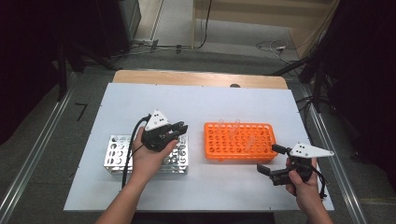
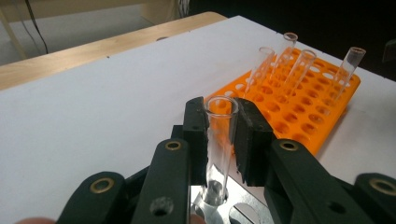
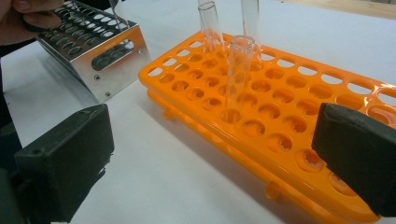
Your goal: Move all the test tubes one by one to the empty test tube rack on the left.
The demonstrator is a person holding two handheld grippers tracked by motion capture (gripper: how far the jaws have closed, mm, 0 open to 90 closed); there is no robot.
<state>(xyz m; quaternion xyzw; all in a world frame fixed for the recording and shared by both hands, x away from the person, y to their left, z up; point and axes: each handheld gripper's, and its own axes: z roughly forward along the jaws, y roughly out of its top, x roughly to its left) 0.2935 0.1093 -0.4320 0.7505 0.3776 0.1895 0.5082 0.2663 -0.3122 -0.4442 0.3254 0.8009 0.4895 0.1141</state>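
The left gripper (image 2: 219, 135) has its two matte black jaws clamped on a clear glass test tube (image 2: 220, 140), a thin-walled cylinder with a rolled lip that stands nearly upright between the ribbed pads. The tube's rounded bottom sits in a round hole of the metal rack (image 1: 120, 154), a boxy frame of shiny brushed metal with rows of punched holes, which lies toward the front-left part of the white table (image 1: 140, 98), a smooth, matte sheet. The orange rack (image 1: 238, 140), a glossy moulded plastic grid of round wells, lies near the middle of the table, right of the metal one and apart from it; a few more clear tubes (image 2: 299, 70) stand tilted in its wells. The right gripper (image 1: 273, 160) hangs by the front-right corner of the table, just beside the orange rack, its blocky jaws spread wide with nothing between them.
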